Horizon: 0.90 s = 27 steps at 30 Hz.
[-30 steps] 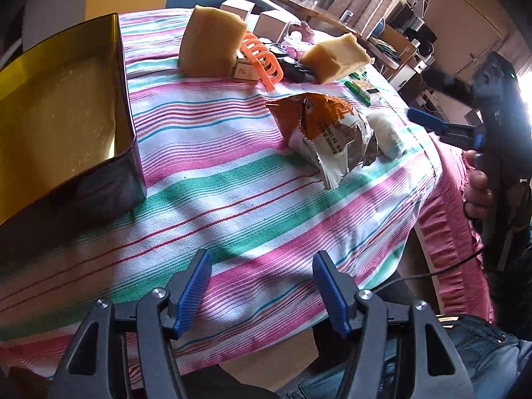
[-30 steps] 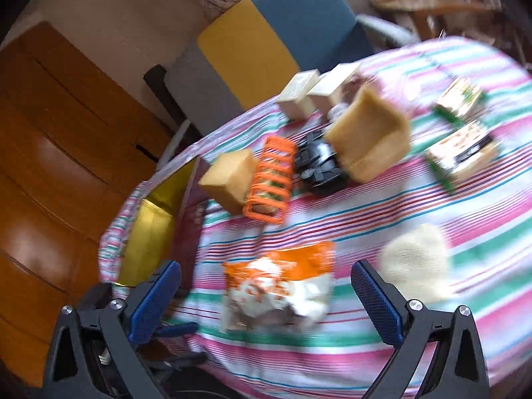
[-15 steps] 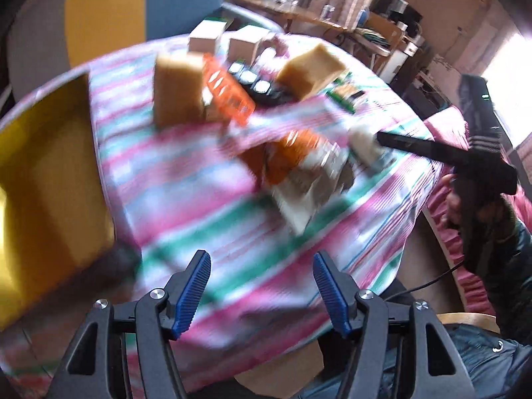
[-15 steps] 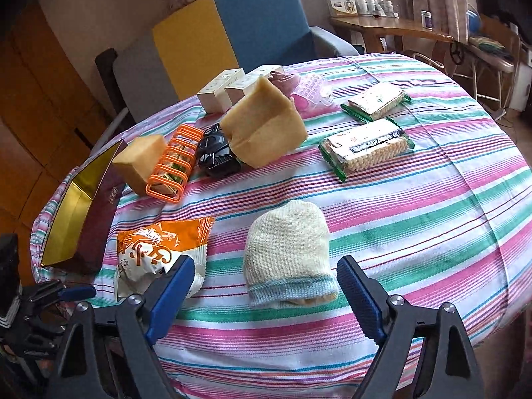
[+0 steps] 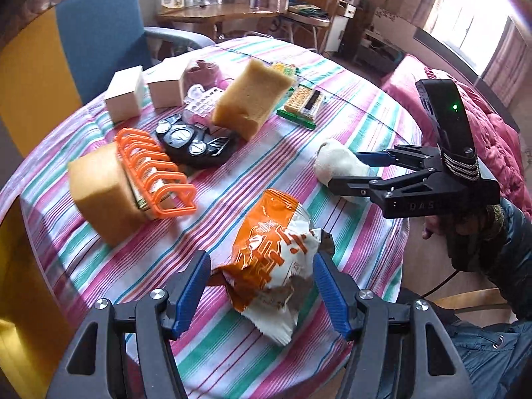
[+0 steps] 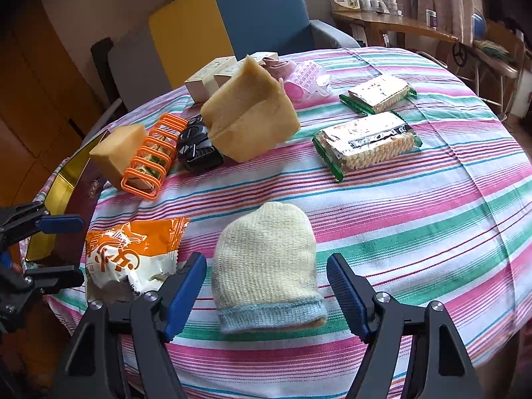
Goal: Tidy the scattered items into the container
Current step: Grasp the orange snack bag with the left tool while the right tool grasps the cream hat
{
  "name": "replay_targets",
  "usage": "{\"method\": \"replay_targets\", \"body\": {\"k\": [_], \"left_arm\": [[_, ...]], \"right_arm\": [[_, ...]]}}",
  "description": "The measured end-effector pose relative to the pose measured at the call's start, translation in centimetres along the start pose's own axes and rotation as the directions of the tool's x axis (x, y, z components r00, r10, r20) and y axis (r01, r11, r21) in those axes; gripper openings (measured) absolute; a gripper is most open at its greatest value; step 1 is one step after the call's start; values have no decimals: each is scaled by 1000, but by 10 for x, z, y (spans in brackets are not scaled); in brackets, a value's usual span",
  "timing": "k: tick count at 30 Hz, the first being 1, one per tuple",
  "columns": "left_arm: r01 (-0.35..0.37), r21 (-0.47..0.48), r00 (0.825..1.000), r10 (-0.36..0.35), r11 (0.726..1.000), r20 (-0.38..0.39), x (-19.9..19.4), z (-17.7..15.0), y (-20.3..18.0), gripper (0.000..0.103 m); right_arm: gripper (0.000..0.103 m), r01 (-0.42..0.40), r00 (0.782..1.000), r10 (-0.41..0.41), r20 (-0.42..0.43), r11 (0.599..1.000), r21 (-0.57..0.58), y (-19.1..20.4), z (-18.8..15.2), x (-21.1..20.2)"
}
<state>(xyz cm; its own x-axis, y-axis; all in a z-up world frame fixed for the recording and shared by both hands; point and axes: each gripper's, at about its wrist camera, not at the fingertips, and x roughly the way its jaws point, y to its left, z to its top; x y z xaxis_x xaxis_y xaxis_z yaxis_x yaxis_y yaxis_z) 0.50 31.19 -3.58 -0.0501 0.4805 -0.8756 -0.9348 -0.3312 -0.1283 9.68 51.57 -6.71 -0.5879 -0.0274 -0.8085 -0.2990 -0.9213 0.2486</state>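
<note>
An orange and white snack bag (image 5: 276, 262) lies on the striped tablecloth, between the open fingers of my left gripper (image 5: 262, 292); it also shows in the right wrist view (image 6: 129, 252). A cream knit hat (image 6: 266, 266) lies near the table's front edge, between the open fingers of my right gripper (image 6: 266, 292); in the left wrist view the right gripper (image 5: 349, 171) straddles the hat (image 5: 335, 163). The gold-lined container (image 6: 63, 183) stands at the table's left edge. Neither gripper holds anything.
Two yellow sponges (image 6: 249, 119) (image 6: 116, 149), an orange rack (image 6: 153, 156), a black gadget (image 6: 196, 148), two white boxes (image 5: 124, 94), a pink item (image 6: 306, 79) and two cracker packs (image 6: 365, 143) lie farther back. A blue and yellow chair (image 6: 232, 23) stands behind the table.
My left gripper has swung right, away from the container, and closed in on the snack bag. My right gripper has moved right and come down around the knit hat.
</note>
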Motion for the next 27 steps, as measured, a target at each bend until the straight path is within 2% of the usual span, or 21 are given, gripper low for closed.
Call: {"method": "replay_targets", "body": {"k": [7, 11, 14, 18, 23, 27], "left_arm": [[81, 84, 996, -77, 993, -47, 18, 7, -3, 65], [100, 136, 992, -88, 986, -88, 31, 7, -10, 65], [106, 139, 990, -92, 985, -107, 40, 0, -12, 65], [123, 71, 990, -117, 990, -82, 41, -11, -7, 64], [156, -125, 988, -155, 980, 13, 30, -32, 8, 64], [127, -250, 991, -114, 960, 66, 21, -48, 11, 64]], "right_arm": [[77, -1, 1000, 1, -6, 1000, 5, -2, -1, 6], [77, -1, 1000, 1, -8, 1000, 4, -2, 1, 8], [78, 5, 1000, -5, -9, 1000, -3, -1, 2, 9], [80, 14, 1000, -15, -11, 1000, -17, 1, 2, 11], [81, 35, 999, -36, -5, 999, -34, 5, 1, 12], [81, 50, 999, -50, -4, 998, -43, 8, 0, 12]]}}
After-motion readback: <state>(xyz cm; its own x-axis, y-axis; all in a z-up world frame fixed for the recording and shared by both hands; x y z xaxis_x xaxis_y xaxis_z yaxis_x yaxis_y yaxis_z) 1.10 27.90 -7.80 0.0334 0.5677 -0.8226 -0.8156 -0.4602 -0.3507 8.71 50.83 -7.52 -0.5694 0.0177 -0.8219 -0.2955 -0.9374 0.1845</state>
